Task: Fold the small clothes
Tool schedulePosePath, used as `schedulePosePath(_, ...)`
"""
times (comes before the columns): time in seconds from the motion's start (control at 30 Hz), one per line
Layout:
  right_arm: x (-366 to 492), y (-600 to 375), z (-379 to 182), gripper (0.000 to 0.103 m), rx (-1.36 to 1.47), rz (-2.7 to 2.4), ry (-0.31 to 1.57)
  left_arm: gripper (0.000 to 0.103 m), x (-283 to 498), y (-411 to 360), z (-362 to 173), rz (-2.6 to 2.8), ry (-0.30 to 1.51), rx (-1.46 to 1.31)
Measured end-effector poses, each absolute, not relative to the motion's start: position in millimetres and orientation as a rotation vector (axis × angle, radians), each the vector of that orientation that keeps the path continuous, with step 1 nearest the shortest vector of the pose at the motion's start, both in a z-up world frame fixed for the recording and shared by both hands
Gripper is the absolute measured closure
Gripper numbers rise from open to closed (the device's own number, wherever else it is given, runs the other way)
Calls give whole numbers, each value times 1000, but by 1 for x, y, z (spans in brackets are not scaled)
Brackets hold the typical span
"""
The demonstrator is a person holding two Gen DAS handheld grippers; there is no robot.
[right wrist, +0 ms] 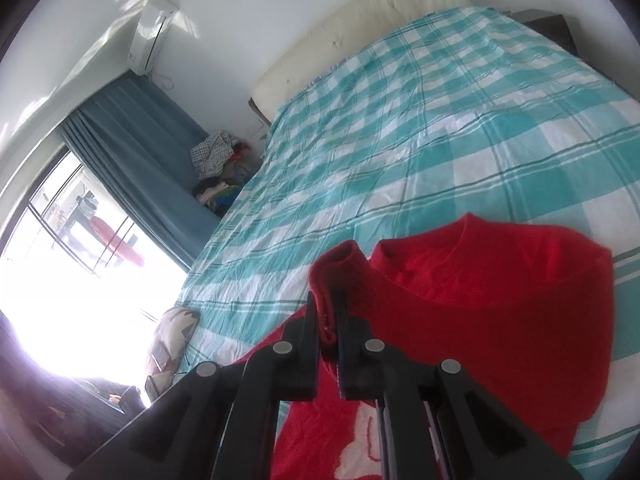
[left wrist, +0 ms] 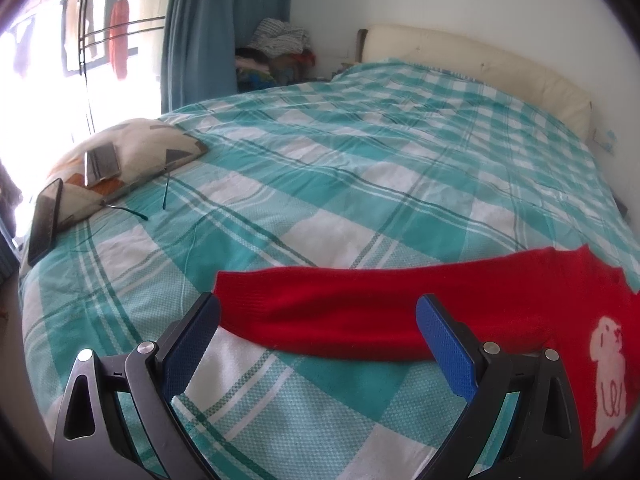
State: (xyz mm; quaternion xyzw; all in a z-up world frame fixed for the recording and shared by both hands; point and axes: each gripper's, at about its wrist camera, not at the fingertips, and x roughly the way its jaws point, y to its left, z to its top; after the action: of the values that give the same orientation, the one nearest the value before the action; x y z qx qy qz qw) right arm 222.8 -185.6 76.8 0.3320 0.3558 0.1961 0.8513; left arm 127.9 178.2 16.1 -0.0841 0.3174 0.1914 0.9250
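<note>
A small red sweater (left wrist: 360,312) lies on the teal checked bed cover (left wrist: 340,168). One sleeve stretches left, and a white dog motif (left wrist: 608,368) shows on the body at the right. My left gripper (left wrist: 318,312) hovers just before that sleeve, its blue-padded fingers (left wrist: 444,344) wide open and holding nothing. In the right wrist view the red sweater (right wrist: 480,320) shows its round neckline (right wrist: 460,268). My right gripper (right wrist: 328,308) is shut on the other sleeve's cuff (right wrist: 338,264), which stands up folded over the sweater's body.
A patterned cushion (left wrist: 156,140) carrying two phones (left wrist: 102,162) sits at the bed's left edge. A cream headboard (left wrist: 480,56) backs the bed. A blue curtain (left wrist: 208,40), a bright window and a clothes pile (left wrist: 280,48) fill the far left corner.
</note>
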Motion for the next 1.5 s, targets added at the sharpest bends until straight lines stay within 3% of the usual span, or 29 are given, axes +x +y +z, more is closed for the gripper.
schedulePosePath(0.03, 227, -182, 63, 63, 747, 430, 776, 4, 129, 176, 15, 386, 657, -167)
schedulePosePath(0.07, 228, -180, 52, 40, 786, 436, 790, 4, 130, 174, 14, 378, 662, -163)
schedulePosePath(0.1, 227, -180, 45, 37, 803, 434, 795, 4, 131, 173, 14, 371, 665, -161)
schedulePosePath(0.6, 116, -251, 14, 37, 255, 103, 875, 4, 135, 145, 6, 272, 730, -120)
schedulePosePath(0.97, 180, -74, 29, 38, -268, 401, 836, 4, 136, 157, 8, 262, 746, -178)
schedulePosePath(1.03, 194, -48, 12, 40, -390, 394, 861, 4, 136, 157, 8, 259, 747, -181)
schedulePosePath(1.1, 205, -30, -6, 51, -470, 402, 901, 4, 137, 156, 9, 250, 744, -183)
schedulePosePath(1.23, 224, -11, -27, 61, -577, 350, 907, 4, 140, 151, 10, 240, 741, -161)
schedulePosePath(1.33, 239, -14, -34, 93, -508, 323, 943, 4, 141, 149, 8, 238, 754, -150)
schedulePosePath(1.5, 225, -29, -9, 96, -240, 492, 933, 4, 141, 149, 9, 237, 755, -153)
